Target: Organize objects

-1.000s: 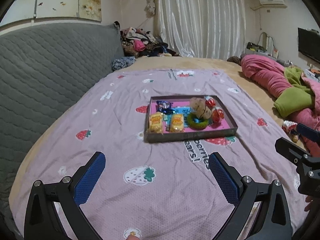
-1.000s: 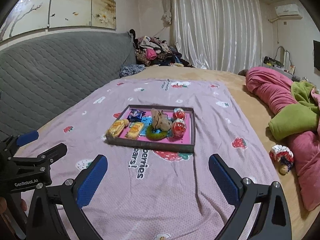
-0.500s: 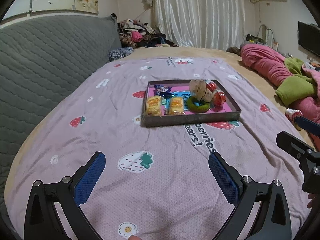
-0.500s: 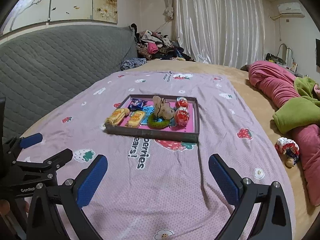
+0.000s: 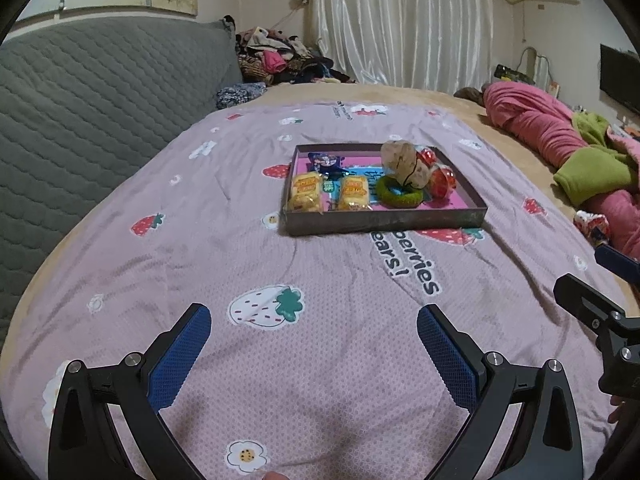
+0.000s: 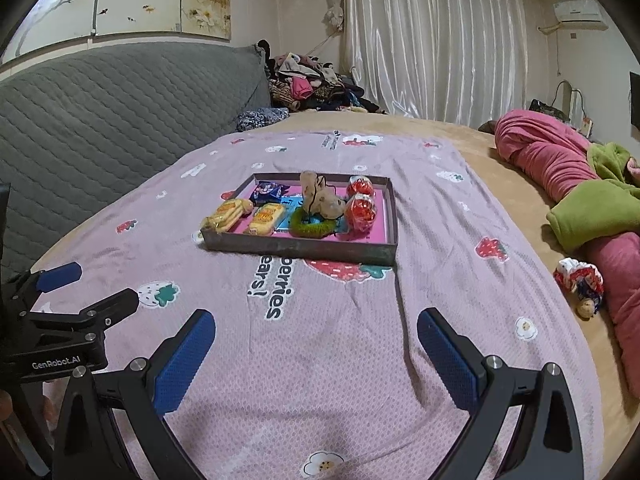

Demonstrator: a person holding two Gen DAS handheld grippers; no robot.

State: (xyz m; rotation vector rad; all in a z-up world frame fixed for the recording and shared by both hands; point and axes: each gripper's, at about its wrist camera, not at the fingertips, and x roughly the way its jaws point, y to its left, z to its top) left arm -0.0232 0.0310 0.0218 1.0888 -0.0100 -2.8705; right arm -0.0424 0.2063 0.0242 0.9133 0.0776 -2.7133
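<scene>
Hard to judge progress: every loose item in view already sits inside the tray (image 5: pixel 384 220), nothing lies out on the strawberry-print blanket (image 5: pixel 280 264) around it, so either sorting is nearly done or unloading has not begun. No item held at this moment.

Left gripper (image 5: pixel 314 320): spread wide, empty, hovering low over the blanket, well short of the tray. Right gripper (image 6: pixel 316 326): likewise wide apart and empty, aimed at the tray from the near side, well apart from it.

Tray near the blanket's middle, shallow, dark-walled, pink-lined. Inside, seen from the left wrist view:
- 2 yellow snack packs (image 5: pixel 306 192) side by side at the near left, the outer one leaning on the left wall.
- 1 dark blue wrapper (image 5: pixel 325 160) at the far left corner.
- 1 green hair tie (image 5: pixel 398 197) near the middle front.
- 1 tan plush toy (image 5: pixel 402 159) resting on the hair tie's far edge.
- 2 red wrapped balls (image 5: pixel 442 180) along the right side, 1 behind the other.

Near right part of the tray floor bare.
</scene>
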